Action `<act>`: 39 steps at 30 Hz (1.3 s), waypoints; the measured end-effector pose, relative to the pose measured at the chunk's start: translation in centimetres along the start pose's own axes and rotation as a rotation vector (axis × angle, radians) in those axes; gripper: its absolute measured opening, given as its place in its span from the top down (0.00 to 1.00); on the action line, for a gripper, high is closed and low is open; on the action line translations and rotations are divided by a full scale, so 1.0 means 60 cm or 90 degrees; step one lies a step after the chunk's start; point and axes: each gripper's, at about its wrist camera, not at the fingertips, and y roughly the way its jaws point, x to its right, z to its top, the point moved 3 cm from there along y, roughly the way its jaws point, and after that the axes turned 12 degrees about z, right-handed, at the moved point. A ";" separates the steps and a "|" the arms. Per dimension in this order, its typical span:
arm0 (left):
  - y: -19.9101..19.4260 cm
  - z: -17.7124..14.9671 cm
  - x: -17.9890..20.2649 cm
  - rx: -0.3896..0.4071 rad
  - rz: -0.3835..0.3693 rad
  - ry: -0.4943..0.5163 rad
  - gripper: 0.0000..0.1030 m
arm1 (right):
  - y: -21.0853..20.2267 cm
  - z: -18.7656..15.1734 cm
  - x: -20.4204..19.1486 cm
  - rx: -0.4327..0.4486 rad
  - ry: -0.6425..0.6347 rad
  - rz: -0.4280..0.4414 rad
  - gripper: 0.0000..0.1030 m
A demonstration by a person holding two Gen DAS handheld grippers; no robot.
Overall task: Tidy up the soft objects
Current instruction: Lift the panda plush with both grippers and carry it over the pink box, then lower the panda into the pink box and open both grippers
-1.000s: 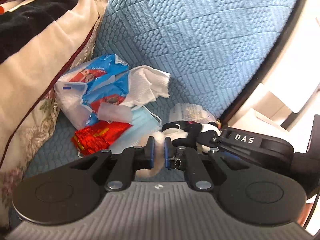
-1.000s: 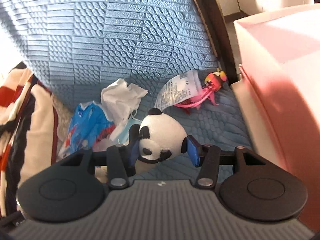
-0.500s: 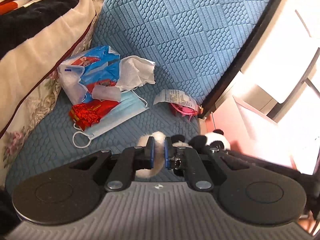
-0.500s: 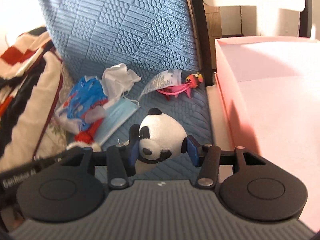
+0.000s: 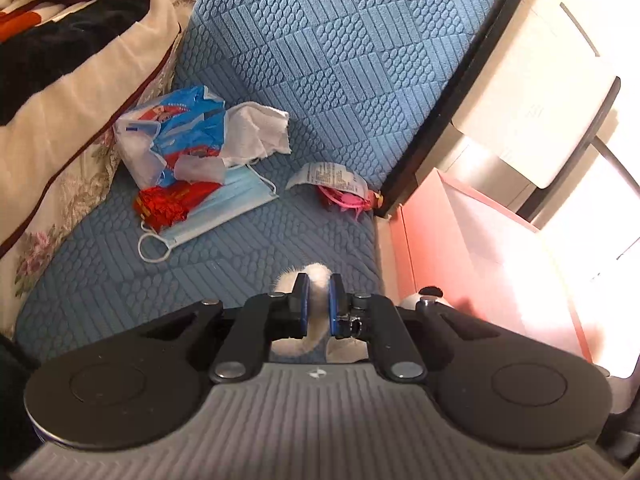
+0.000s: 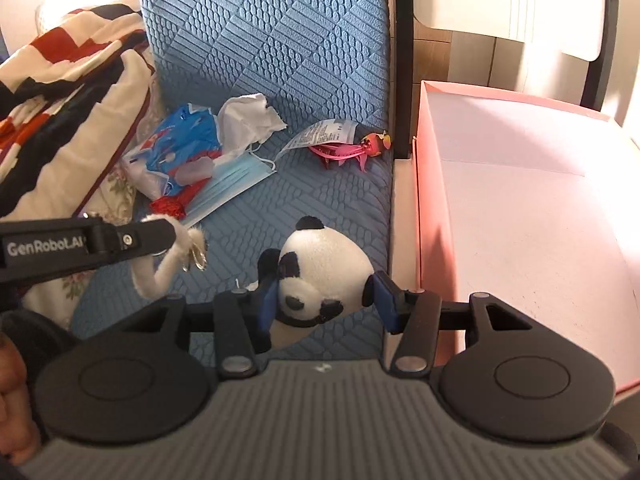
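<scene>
A black-and-white panda plush (image 6: pixel 320 276) hangs above the blue sofa seat (image 6: pixel 304 208), and my right gripper (image 6: pixel 324 300) is shut on its head. My left gripper (image 5: pixel 318 300) is shut on a white fluffy strip (image 5: pixel 316 280). Seen from the right wrist, that strip (image 6: pixel 168 264) carries a metal ring and hangs from the left gripper (image 6: pixel 170 238), just left of the panda. Whether strip and panda are joined is hidden. The panda's ear and head (image 5: pixel 430 298) peek out at the right of the left wrist view. A pink box (image 6: pixel 520 216) stands open beside the sofa, to the right.
On the seat lie a pink toy with a white tag (image 6: pixel 352 146), a blue face mask (image 6: pixel 228 184), a crumpled tissue (image 6: pixel 248 120), a blue wrapper (image 6: pixel 180 140) and a red packet (image 6: pixel 170 204). A folded blanket (image 6: pixel 60 100) is piled at the left. The dark sofa frame (image 6: pixel 402 80) separates seat and box.
Both grippers have pulled back and up from the sofa corner and shifted right toward the pink box, carrying the panda and the white strip. The right gripper has rolled.
</scene>
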 end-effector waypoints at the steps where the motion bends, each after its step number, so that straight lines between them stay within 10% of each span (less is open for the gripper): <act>1: -0.003 -0.002 0.002 -0.003 -0.003 0.002 0.89 | -0.005 -0.001 -0.001 0.002 -0.001 0.001 0.48; 39: -0.157 0.087 0.295 0.079 -0.126 0.091 0.88 | -0.242 0.145 0.138 0.154 -0.026 0.001 0.48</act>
